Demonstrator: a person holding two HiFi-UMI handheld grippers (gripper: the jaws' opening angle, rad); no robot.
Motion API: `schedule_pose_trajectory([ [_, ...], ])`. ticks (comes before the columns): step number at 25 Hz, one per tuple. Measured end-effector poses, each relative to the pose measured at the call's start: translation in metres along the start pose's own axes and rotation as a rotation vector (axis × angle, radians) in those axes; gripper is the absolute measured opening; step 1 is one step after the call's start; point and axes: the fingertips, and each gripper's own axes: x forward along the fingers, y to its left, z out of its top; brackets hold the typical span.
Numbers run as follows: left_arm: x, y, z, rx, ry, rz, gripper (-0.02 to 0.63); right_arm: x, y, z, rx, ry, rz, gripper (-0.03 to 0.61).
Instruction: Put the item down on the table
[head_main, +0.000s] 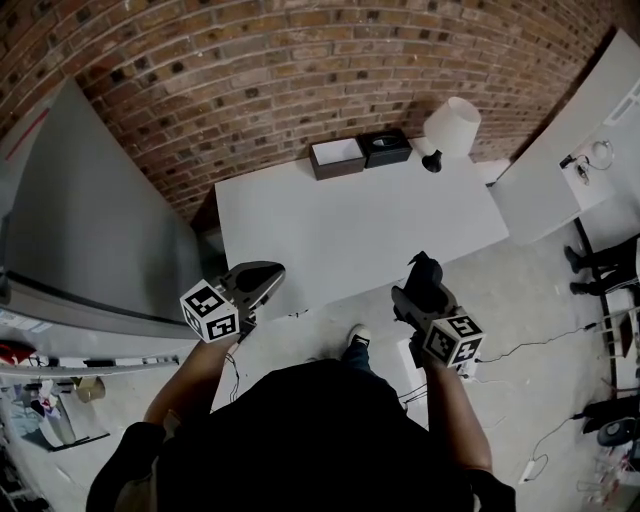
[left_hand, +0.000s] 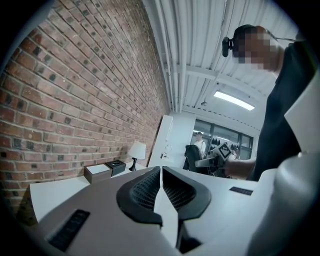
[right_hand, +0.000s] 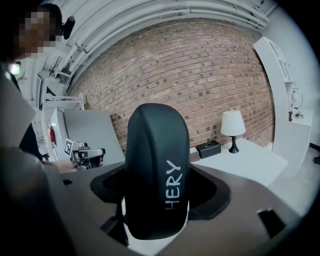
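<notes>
My right gripper (head_main: 424, 283) is shut on a black rounded item (head_main: 425, 270) with white lettering, held in the air just off the near right edge of the white table (head_main: 350, 225). In the right gripper view the item (right_hand: 157, 165) stands upright between the jaws of the right gripper (right_hand: 157, 202) and hides their tips. My left gripper (head_main: 268, 280) hovers at the table's near left edge. Its jaws meet at the tips with nothing between them, as the left gripper view shows for the left gripper (left_hand: 161, 170). That view also catches the right gripper (left_hand: 220, 152) with the item (left_hand: 192, 154).
Two small boxes (head_main: 337, 157) (head_main: 384, 147) and a white lamp (head_main: 450, 128) stand along the table's far edge by the brick wall. A large grey panel (head_main: 90, 220) leans at the left. A white shelf unit (head_main: 570, 150) stands at the right, and cables lie on the floor (head_main: 540, 345).
</notes>
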Motion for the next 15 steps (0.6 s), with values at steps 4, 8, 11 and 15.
schedule_pose_trajectory([
  [4,0.015,0.010,0.001,0.000,-0.001,0.012,0.032,0.014,-0.016,0.013,-0.006,0.001,0.017,0.348],
  [8,0.033,0.020,0.013,0.006,-0.007,0.033,0.032,0.028,-0.033,0.029,-0.009,0.003,0.038,0.348],
  [11,0.045,0.027,0.019,0.006,-0.018,0.049,0.034,0.039,-0.045,0.037,-0.013,0.013,0.053,0.348],
  [15,0.057,0.038,0.019,-0.010,-0.018,0.077,0.032,0.052,-0.061,0.046,-0.017,0.030,0.071,0.348],
])
